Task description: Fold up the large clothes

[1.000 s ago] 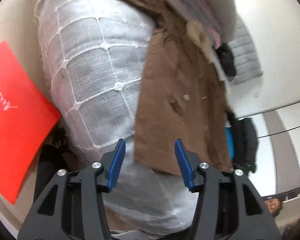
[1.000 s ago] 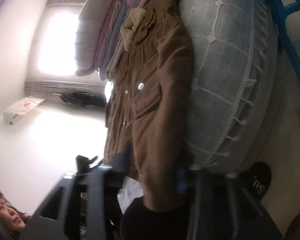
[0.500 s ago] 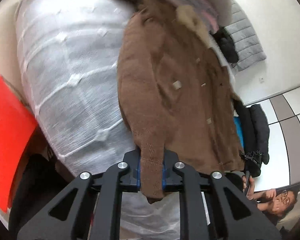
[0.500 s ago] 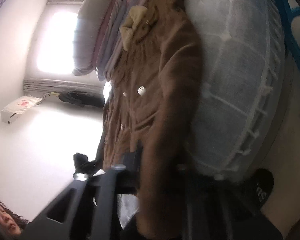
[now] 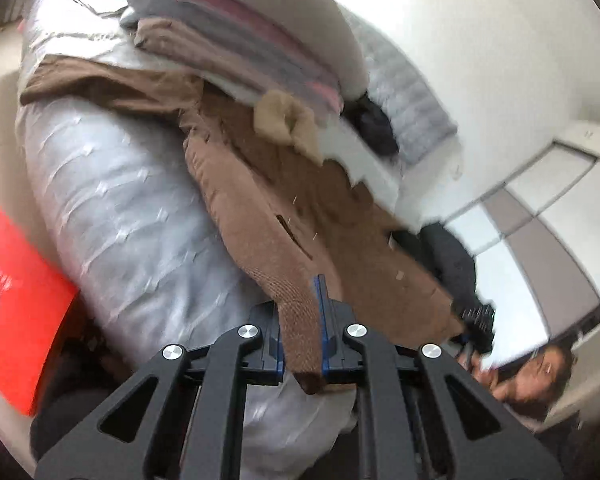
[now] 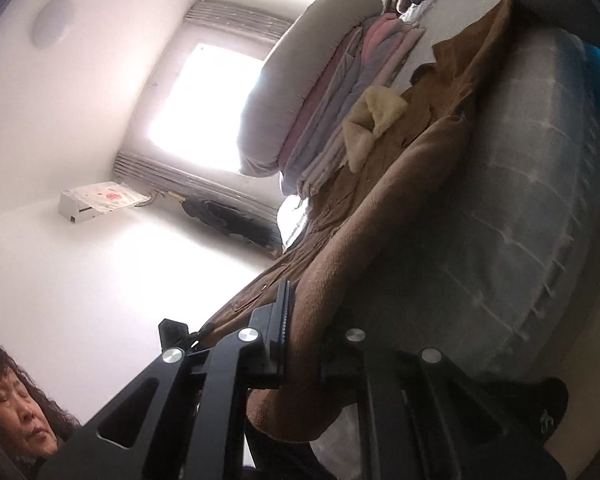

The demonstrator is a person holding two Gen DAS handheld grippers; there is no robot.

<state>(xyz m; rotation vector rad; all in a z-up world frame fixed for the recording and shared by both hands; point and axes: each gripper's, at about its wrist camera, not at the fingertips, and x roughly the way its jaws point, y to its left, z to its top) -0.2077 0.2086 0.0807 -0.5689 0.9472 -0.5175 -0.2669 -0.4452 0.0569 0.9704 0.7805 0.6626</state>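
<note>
Left claw (image 5: 300,320): black linkage arms, blue-edged fingers, pressed together on a ribbed knit cuff of the brown fleece-textured coat with a cream fuzzy collar (image 5: 260,200). The cuff end hangs out below the pinch, toward the camera.

Right claw (image 6: 304,332): black fingers pinching the other brown sleeve, which bulges out in a thick roll beneath the grip. The far finger is mostly hidden behind the cloth.

Coat position — spread front-up across the white mattress wrapped in clear plastic with a stitched grid pattern (image 5: 112,216). Both sleeves run taut from the coat body up to the claws and are off the mattress surface at the gripped ends. Collar end lies against a stack of folded bedding, grey pillow on top with pink and lilac quilts under it (image 5: 268,40).

Surroundings, left wrist view: a flat red card or folder with white and blue print (image 5: 16,292) beside the mattress at lower left; dark garments (image 5: 448,256) past the coat's far hem; a grey quilted blanket (image 5: 412,108) behind the stack. A person is partly in view at the lower right edge.

Right wrist view: bright window (image 6: 208,108), white wall-mounted air conditioner (image 6: 96,200). Motion blur in both views — fine details of the buttons not readable.
</note>
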